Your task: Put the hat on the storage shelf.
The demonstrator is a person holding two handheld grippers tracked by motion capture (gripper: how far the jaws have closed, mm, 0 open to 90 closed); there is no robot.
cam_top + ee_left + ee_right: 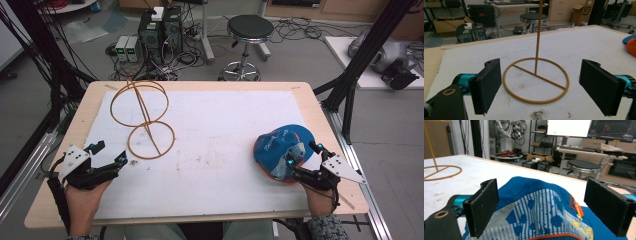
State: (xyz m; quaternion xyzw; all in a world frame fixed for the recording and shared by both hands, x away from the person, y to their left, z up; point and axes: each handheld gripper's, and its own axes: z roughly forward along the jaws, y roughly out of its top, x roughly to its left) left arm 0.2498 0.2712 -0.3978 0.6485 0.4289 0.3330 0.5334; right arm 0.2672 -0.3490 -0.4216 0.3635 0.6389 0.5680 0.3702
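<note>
Two grippers rest low on the white mat [220, 150] from above: the left gripper [111, 153] near a wire stand [145, 117], the right gripper [303, 154] at a blue cap [282, 150]. Left gripper view: jaws wide, the stand's base ring ahead. Right gripper view: jaws wide, seemingly straddling the cap without touching.

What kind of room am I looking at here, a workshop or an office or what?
Most likely a robotics or engineering lab. Desktop computer towers sit on the floor amid tangled cables, a black round stool stands by the light wooden worktable, and a bright monitor glows over a cluttered bench behind.
</note>
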